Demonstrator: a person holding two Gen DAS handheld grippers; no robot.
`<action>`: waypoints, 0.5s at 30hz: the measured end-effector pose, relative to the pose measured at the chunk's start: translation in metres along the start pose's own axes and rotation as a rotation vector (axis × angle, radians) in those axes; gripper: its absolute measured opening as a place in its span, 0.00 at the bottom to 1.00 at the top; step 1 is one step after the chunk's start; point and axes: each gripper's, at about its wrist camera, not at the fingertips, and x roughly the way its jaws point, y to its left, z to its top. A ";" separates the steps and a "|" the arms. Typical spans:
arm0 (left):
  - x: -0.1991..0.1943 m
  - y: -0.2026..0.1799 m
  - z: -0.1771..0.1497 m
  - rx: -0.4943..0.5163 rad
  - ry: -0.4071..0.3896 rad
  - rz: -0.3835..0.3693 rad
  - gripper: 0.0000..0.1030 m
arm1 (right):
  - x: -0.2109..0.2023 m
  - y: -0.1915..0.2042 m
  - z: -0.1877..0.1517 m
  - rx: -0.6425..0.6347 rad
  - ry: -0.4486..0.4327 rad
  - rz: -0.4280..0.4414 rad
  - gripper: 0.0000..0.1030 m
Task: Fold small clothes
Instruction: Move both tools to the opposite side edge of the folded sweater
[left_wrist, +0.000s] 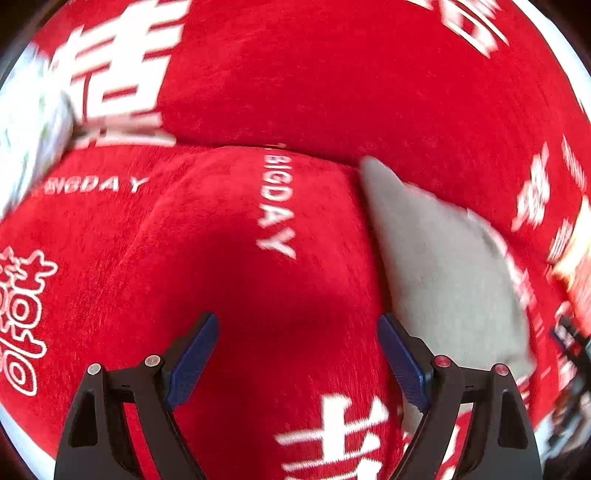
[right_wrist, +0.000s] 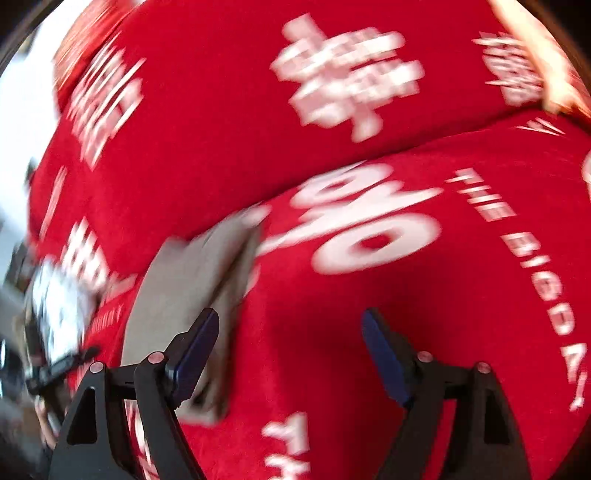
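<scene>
One grey garment (left_wrist: 436, 266) lies on a red blanket (left_wrist: 258, 92) with white lettering. The left claw (left_wrist: 298, 354) and the right claw (right_wrist: 290, 352) each hang spread wide, empty, just beside the garment.

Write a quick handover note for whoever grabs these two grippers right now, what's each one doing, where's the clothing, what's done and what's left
Left gripper: open, holding nothing, over the red printed cover.
Right gripper: open, holding nothing, over the same cover.
The grey garment lies on the cover between the two grippers: to the right of the left one, to the left of the right one. Both views are motion-blurred, so I cannot tell whether it has any fold yet.
Left to do: grasp the garment and fold it. Neither gripper has it now.
</scene>
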 end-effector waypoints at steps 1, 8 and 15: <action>0.001 0.007 0.008 -0.028 0.015 -0.025 0.85 | -0.003 -0.011 0.011 0.054 -0.022 -0.009 0.83; 0.042 -0.023 0.035 -0.024 0.137 -0.177 0.85 | 0.040 -0.010 0.034 0.119 0.052 0.039 0.83; 0.091 -0.088 0.024 0.004 0.252 -0.282 0.85 | 0.116 0.048 0.015 0.078 0.242 0.233 0.83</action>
